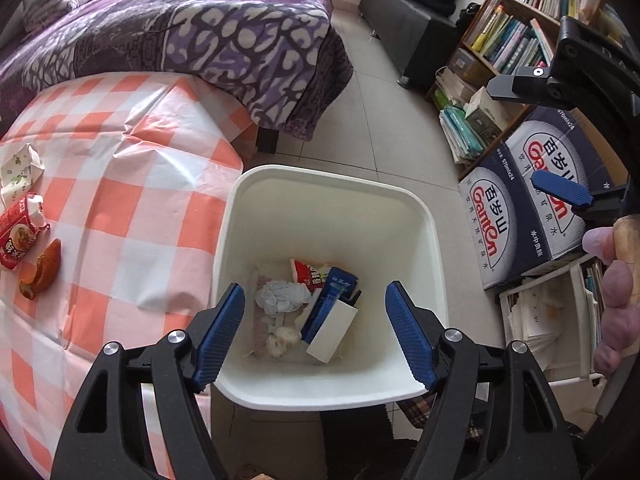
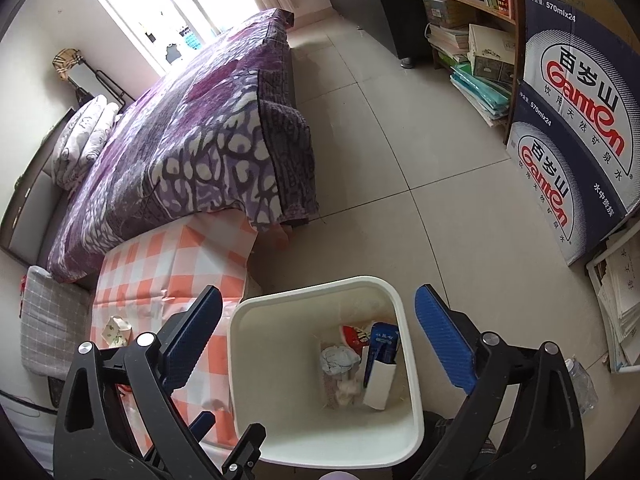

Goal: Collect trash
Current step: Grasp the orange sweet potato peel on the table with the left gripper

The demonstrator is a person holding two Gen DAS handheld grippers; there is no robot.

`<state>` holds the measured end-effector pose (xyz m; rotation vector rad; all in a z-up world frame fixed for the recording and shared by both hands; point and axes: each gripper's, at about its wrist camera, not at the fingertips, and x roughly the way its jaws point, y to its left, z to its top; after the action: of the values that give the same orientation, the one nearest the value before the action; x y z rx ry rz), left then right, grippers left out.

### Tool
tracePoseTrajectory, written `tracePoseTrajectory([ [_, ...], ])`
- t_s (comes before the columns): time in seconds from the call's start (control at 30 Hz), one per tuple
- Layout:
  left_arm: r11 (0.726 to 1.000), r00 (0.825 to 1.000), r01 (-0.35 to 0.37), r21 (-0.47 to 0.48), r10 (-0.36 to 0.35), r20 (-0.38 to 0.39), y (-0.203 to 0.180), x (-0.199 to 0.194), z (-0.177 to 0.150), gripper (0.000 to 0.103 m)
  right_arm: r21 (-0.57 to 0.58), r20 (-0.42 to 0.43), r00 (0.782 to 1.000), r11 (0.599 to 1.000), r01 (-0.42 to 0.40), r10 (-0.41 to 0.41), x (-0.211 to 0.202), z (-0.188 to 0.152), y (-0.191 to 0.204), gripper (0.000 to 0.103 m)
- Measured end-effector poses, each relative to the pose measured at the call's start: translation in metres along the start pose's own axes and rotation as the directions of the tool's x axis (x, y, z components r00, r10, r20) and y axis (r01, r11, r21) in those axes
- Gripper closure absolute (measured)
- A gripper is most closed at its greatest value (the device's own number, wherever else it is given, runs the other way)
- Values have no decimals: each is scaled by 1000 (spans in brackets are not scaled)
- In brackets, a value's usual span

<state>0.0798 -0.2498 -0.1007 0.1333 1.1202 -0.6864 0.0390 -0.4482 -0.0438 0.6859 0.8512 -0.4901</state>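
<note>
A white trash bin [image 1: 424,216] stands on the floor beside the checkered table [image 1: 132,184]. In it lie a crumpled blue-white paper [image 1: 282,296], a red wrapper [image 1: 308,274], a blue-and-white carton [image 1: 332,312] and white tissue bits. My left gripper [image 1: 316,336] is open and empty, right above the bin. On the table's left lie a red snack packet [image 1: 18,236], a brown bread piece [image 1: 42,270] and a floral wrapper [image 1: 18,168]. My right gripper [image 2: 320,336] is open and empty, higher above the bin [image 2: 240,344]; it also shows in the left wrist view [image 1: 536,128].
A bed with a purple blanket [image 1: 200,28] lies behind the table. Blue Ganten boxes [image 1: 516,204], a bookshelf [image 1: 532,28] and stacked papers [image 1: 540,312] stand to the right. Tiled floor [image 2: 420,184] stretches beyond the bin. A plastic bottle [image 2: 580,384] lies at the right.
</note>
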Motion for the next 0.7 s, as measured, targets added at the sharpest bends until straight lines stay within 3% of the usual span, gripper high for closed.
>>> tracePoseTrajectory([
  [0.17,997,997,-81,16,81,10,18,-6,0,28,-39,-21,1000,999,-2,1,6,-7,18,8],
  [0.3,983,983,-183,17,183,-7,49,-6,2,27,-63,-37,999,998,-9,7,12,-13,33,8],
  [0.53,939,938,-344,-11,343,-59,132,-3,14,27,-118,-73,997,993,-28,20,23,-25,67,7],
  [0.7,920,916,-392,-17,388,-102,180,5,16,27,-160,-92,995,986,-38,24,31,-34,91,7],
])
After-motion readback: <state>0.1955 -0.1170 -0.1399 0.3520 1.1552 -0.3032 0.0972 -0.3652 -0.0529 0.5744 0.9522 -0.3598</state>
